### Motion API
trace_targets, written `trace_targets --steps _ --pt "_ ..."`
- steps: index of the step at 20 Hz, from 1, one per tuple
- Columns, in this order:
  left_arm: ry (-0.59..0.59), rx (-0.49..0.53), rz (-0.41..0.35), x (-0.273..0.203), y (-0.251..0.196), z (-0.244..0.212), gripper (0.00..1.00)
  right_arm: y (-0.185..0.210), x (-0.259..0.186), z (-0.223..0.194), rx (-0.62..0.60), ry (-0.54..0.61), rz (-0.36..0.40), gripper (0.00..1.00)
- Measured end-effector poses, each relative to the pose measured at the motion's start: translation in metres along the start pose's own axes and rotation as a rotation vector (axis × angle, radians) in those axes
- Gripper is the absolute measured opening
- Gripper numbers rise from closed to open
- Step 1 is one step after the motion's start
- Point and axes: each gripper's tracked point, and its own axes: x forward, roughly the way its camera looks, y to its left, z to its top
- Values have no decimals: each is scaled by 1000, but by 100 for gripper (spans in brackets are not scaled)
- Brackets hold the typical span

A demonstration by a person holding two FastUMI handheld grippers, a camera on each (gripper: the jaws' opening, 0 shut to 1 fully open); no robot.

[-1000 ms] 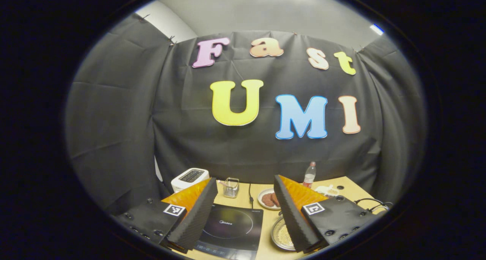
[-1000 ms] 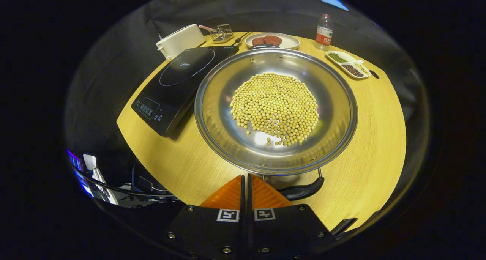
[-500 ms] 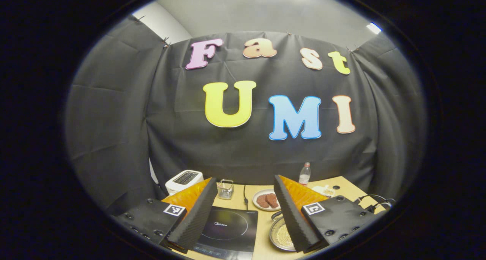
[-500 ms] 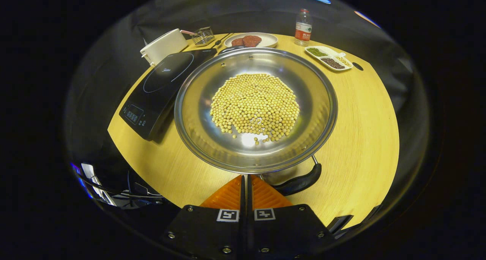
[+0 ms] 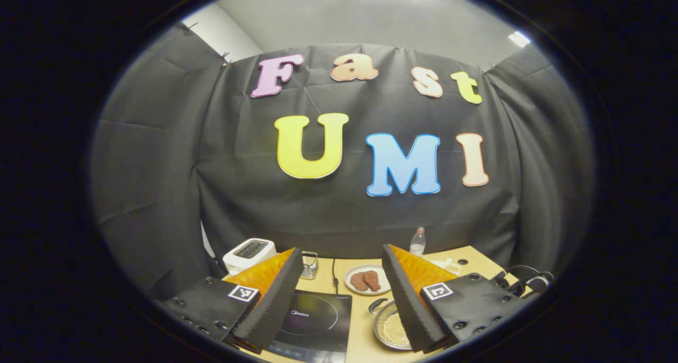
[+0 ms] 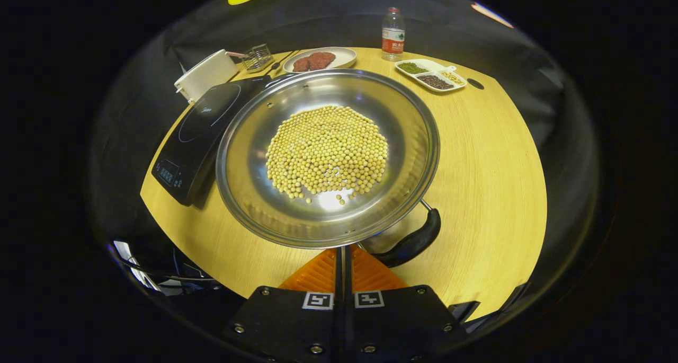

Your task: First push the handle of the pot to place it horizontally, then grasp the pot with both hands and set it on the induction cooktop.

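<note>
A wide steel pot [image 6: 249,209] with soybeans [image 6: 327,152] in it sits on the wooden table, touching the right side of the black induction cooktop [image 6: 204,124]. Its near black handle [image 6: 413,241] slants up to the right. My right gripper [image 6: 342,249] is shut with nothing between its fingers, its tips at the pot's near rim just left of that handle. In the left gripper view, my left gripper [image 5: 341,249] hangs open high above the table, with the cooktop [image 5: 317,318] below it and the pot [image 5: 391,328] partly hidden by its right finger.
Along the back of the table stand a white toaster [image 6: 206,74], a wire basket [image 6: 258,58], a plate of meat patties [image 6: 319,60], a water bottle [image 6: 392,34] and a divided dish [image 6: 431,76]. Cables [image 5: 522,278] lie at the table's right end.
The pot has turned and slid left toward the cooktop. Its near handle has swung farther right and upward. The left gripper has drifted back, still open.
</note>
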Motion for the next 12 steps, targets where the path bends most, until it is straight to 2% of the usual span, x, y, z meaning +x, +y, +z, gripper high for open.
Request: trace_targets --steps 12 --pt "2 18 -15 4 -13 4 97 -49 0 15 0 -11 -79 1"
